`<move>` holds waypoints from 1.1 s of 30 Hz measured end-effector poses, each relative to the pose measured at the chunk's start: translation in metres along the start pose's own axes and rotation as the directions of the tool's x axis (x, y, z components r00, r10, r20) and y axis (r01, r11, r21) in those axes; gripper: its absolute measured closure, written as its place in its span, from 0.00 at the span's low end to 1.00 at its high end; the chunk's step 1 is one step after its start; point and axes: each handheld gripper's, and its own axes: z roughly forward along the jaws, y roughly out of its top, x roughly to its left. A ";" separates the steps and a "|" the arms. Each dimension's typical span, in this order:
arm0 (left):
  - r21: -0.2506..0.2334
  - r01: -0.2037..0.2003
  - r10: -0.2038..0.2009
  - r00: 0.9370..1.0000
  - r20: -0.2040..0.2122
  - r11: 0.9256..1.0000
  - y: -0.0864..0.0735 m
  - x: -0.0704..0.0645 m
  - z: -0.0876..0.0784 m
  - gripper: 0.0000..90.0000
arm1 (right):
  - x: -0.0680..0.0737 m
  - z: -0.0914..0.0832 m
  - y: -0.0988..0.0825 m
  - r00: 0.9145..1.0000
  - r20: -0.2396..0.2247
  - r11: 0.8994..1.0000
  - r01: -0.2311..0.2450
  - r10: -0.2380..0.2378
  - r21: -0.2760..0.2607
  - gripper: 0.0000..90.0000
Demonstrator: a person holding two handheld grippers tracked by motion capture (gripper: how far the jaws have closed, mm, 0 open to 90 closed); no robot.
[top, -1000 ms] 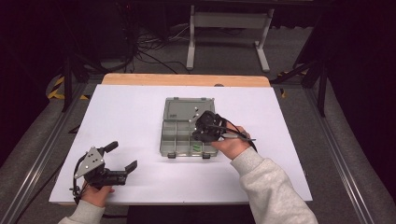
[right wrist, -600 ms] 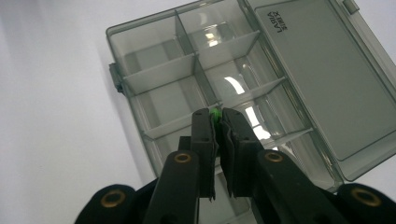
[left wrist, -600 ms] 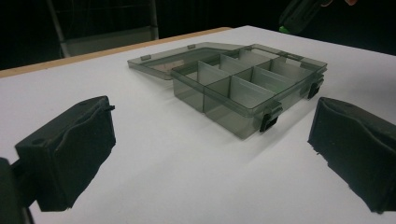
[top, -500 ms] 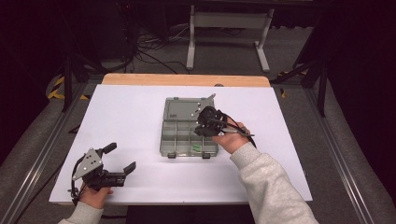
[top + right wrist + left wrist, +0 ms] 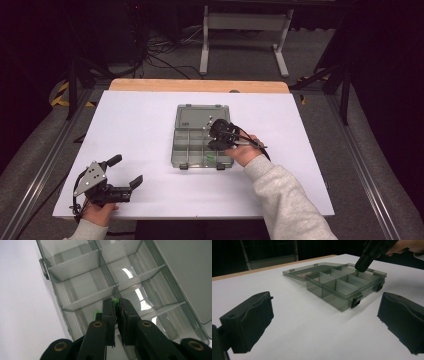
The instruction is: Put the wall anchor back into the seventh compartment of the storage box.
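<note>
- The right hand [image 5: 243, 150] comes in from the lower right of the high view, grey sleeve [image 5: 285, 200] slanting up toward the frame's middle, and tips the right gripper [image 5: 216, 142] steeply down into the box [image 5: 192, 150].
- In the right gripper view its jaws are pressed together on a small green piece [image 5: 115, 301], whose bright edge shows in the narrow slit between the pads, above a compartment near the frame's centre.
- The left gripper view shows that gripper in the upper right of the frame, its tip over the box's far edge with a speck of green at it.
- The left hand [image 5: 97, 212] sits at the lower left of the high view, holding the left gripper [image 5: 125, 172] level just above the table [image 5: 140, 120]; its jaws stand wide apart with nothing between them.
- The box lies at the middle of the table, its lid [image 5: 200, 117] folded flat behind it toward the top of the frame.
- Count: two grippers, one box with eight compartments in two rows of four, two black latches [image 5: 355, 301] on its near wall, and two green pieces, the second one [image 5: 210, 158] lying in a near compartment.
- Against the frame a second earlier, the right gripper has dropped lower into the box and nearer the frame's bottom; the left hand keeps its place, and the box has not shifted.
</note>
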 end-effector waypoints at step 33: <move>0.002 0.005 -0.005 1.000 -0.011 1.000 -0.001 0.001 -0.003 0.01 | 0.004 0.009 -0.005 1.000 0.001 1.000 0.009 -0.009 0.002 0.83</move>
